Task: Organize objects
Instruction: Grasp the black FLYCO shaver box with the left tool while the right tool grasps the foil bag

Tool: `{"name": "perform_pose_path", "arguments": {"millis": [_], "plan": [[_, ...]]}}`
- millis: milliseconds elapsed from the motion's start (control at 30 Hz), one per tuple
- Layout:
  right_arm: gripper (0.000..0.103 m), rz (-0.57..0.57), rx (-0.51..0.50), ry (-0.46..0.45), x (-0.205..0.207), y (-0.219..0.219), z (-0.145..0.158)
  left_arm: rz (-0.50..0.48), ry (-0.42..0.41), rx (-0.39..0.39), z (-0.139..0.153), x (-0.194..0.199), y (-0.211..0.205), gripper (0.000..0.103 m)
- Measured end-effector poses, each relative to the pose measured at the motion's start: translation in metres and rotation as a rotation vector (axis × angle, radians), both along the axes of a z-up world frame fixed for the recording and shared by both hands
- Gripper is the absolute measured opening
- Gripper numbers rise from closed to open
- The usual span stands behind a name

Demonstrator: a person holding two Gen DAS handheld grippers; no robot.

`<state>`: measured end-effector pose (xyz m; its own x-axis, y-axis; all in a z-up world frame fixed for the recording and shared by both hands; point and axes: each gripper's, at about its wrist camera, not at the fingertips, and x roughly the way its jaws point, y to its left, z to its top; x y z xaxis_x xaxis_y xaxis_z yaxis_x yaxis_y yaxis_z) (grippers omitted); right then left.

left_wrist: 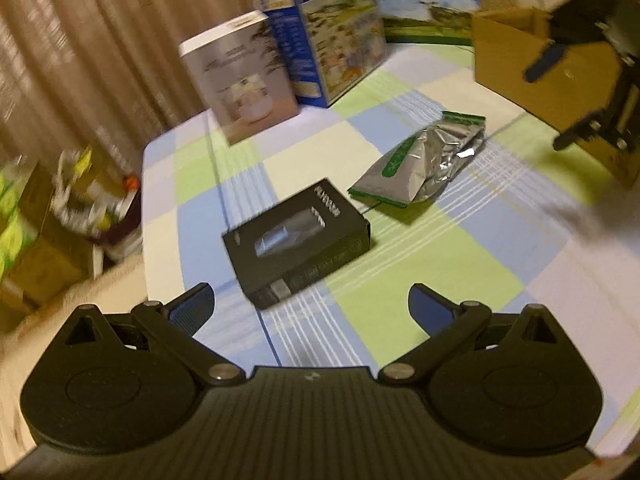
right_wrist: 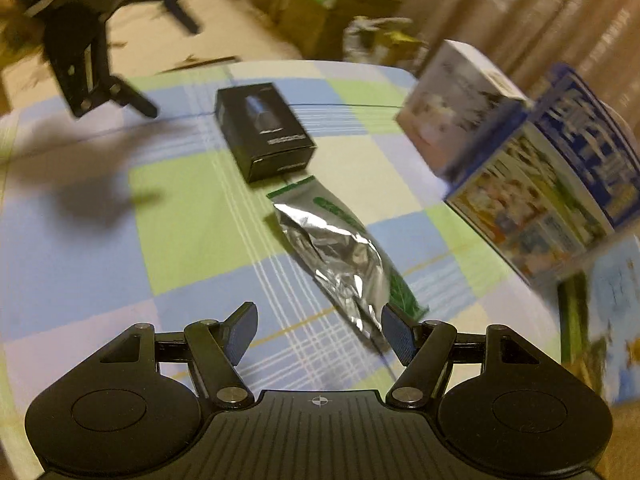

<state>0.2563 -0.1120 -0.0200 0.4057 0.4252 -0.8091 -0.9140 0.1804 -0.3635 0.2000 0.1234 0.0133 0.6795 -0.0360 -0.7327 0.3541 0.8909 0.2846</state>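
From my left wrist camera, I see my left gripper (left_wrist: 311, 300) with its jaws apart and nothing between them, hovering over the near part of the checked tablecloth (left_wrist: 460, 248). Just ahead lies the black box (left_wrist: 296, 240), flat on the cloth, and beyond it, close by but apart, the silver pouch (left_wrist: 424, 160). Three picture boxes stand at the far edge: a white one (left_wrist: 240, 80), a blue one (left_wrist: 320, 32) and a wide one (left_wrist: 428, 0) behind. An open cardboard box (left_wrist: 532, 68) sits at the far right, partly behind my right gripper (left_wrist: 544, 108). I judge nothing has gone into it yet, though I cannot see inside.

From my right wrist camera, my right gripper (right_wrist: 318, 332) also stands open and empty. The silver pouch (right_wrist: 340, 248) lies just ahead, its near end beside the right fingertip (right_wrist: 398, 334); whether they touch I cannot tell. The black box (right_wrist: 264, 128) lies past it, and my left gripper (right_wrist: 168, 68) hangs at the top left.

As I read it, the sorting has barely begun: both loose items are still on the cloth, and neither is gripped.
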Motion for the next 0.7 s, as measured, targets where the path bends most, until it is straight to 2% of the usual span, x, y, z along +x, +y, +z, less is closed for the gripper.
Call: {"name": "perform_pose_path", "arguments": {"millis": [67,133,200,367,533,700], "plan": [[0.072,0.021,-0.018,-0.020,0.004,0.004,-0.006,-0.071,-0.016,0.038,-0.005,0.007,-0.001,0.101],[0.080,0.093,-0.079,-0.098,0.016,0.017,-0.025,-0.122,-0.017,0.070,-0.011,0.015,-0.001,0.101],[0.085,0.140,-0.115,-0.131,0.023,0.025,-0.036,-0.158,-0.026,0.084,-0.014,0.024,0.000,0.101],[0.086,0.211,-0.179,-0.119,0.045,0.045,-0.063,-0.202,-0.021,0.079,-0.024,0.048,0.004,0.101],[0.086,0.204,-0.205,-0.122,0.067,0.060,-0.078,-0.277,0.004,0.110,-0.041,0.068,0.002,0.101],[0.086,0.189,-0.197,-0.074,0.086,0.068,-0.081,-0.332,0.033,0.115,-0.055,0.086,0.002,0.101]]}}
